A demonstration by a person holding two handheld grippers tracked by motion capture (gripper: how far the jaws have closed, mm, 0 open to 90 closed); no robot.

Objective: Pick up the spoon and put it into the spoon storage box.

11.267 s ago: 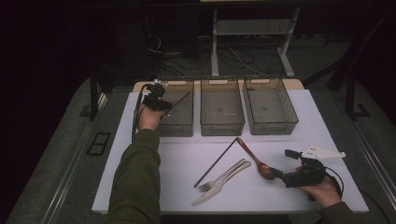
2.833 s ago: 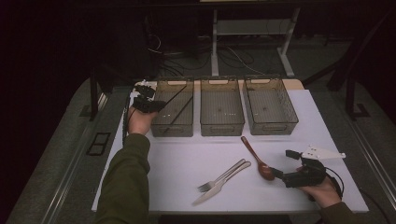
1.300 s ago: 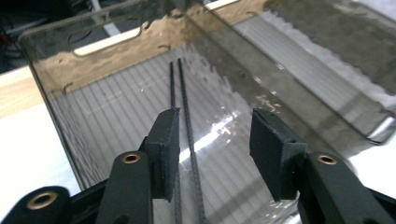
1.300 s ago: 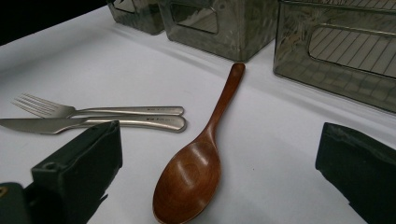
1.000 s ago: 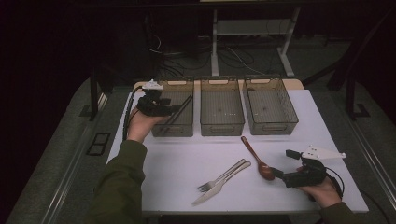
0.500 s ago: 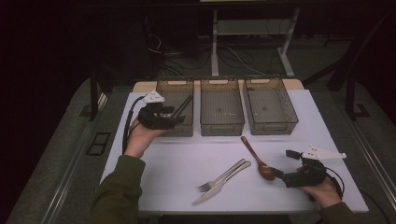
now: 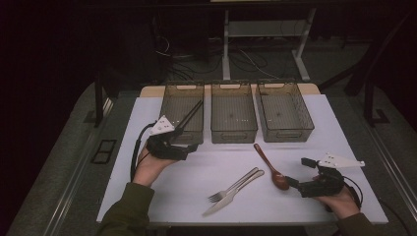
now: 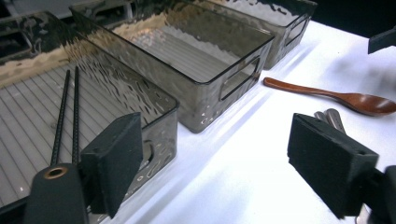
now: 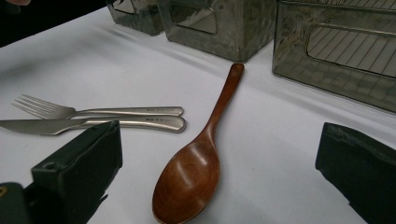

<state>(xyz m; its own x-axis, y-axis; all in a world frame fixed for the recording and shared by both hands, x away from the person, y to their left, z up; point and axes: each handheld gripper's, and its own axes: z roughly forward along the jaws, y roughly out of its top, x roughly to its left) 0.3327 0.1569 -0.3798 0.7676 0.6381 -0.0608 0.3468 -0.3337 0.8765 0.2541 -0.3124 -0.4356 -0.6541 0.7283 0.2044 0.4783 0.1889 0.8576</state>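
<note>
A pair of dark chopsticks (image 7: 189, 114) (image 8: 67, 112) lies in the left translucent bin (image 7: 182, 84) (image 8: 154, 100). My left gripper (image 7: 193, 145) (image 8: 222, 163) hovers just in front of that bin, low over the white table; its jaws have just been opening, they stand open and nothing is between them. A brown wooden spoon (image 7: 269, 166) (image 9: 205, 140) lies on the table, bowl toward my right gripper (image 7: 299, 172) (image 9: 219, 177). That gripper is open, with its jaws on either side of the bowl and apart from it. A steel fork (image 7: 235, 185) (image 9: 93, 111) and knife (image 7: 231, 194) (image 9: 93, 124) lie side by side left of the spoon.
A middle bin (image 7: 233, 83) and a right bin (image 7: 285, 83) stand beside the left one along the back of the white table top (image 7: 147, 196). Dark floor, cables and a stand's legs lie beyond the table.
My left hand has drawn back from over the left bin toward the person and lower, with its jaws wider. The chopsticks stay in the bin. The right hand has not moved.
</note>
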